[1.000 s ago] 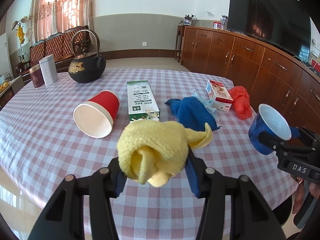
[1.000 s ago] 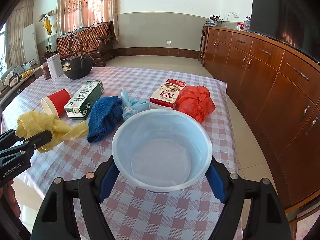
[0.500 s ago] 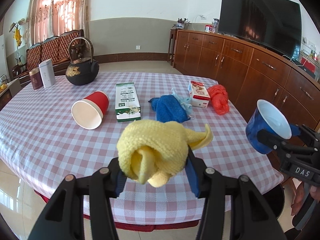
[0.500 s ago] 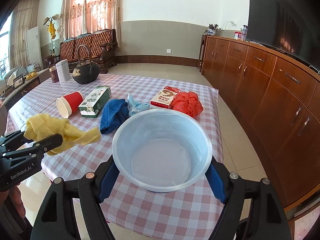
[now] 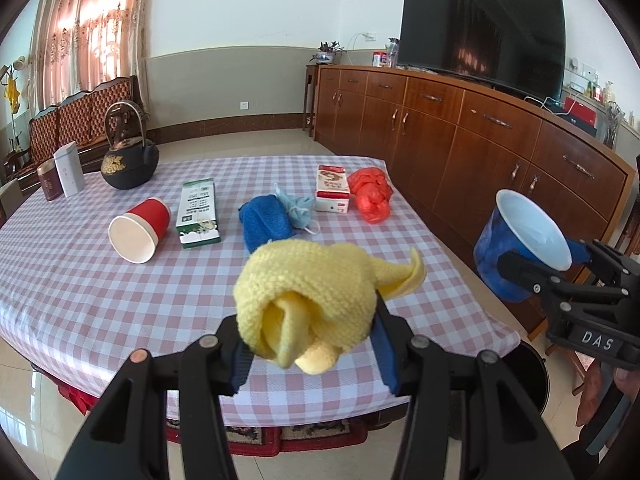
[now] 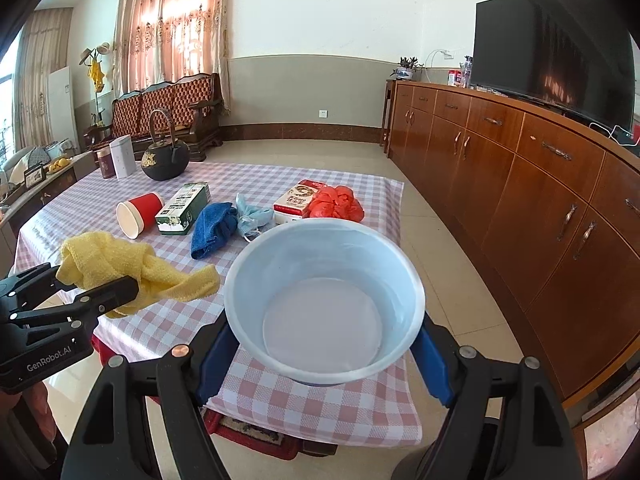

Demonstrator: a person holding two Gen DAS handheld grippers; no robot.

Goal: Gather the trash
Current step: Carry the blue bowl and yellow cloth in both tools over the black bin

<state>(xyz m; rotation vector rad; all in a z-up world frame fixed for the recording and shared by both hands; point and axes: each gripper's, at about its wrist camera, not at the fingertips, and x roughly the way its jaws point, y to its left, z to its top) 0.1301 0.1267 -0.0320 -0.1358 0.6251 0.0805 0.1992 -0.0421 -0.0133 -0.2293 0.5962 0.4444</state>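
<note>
Left wrist view: checked table (image 5: 80, 280) in a living room, seen from beyond its near edge. Left gripper (image 5: 308, 344) clamps a yellow cloth (image 5: 308, 296); right gripper (image 5: 560, 280) carries a blue cup (image 5: 516, 244) off the table's right corner.

Right wrist view: right gripper (image 6: 324, 356) grips the cup (image 6: 324, 300) by its sides, mouth toward the camera; left gripper (image 6: 80, 292) pinches the cloth (image 6: 120, 260). Red cup (image 6: 138, 210), carton (image 6: 184, 208), blue towel (image 6: 212, 228), mask (image 6: 252, 216), box (image 6: 298, 200) and red bag (image 6: 338, 204) lie uncollected, so most of the task remains.

Bright daylight through curtained window (image 6: 168, 20) at back left, slightly blown out; glare on floor (image 5: 24, 380). Sharp focus, heavy fisheye bending, dark vignette corners.
</note>
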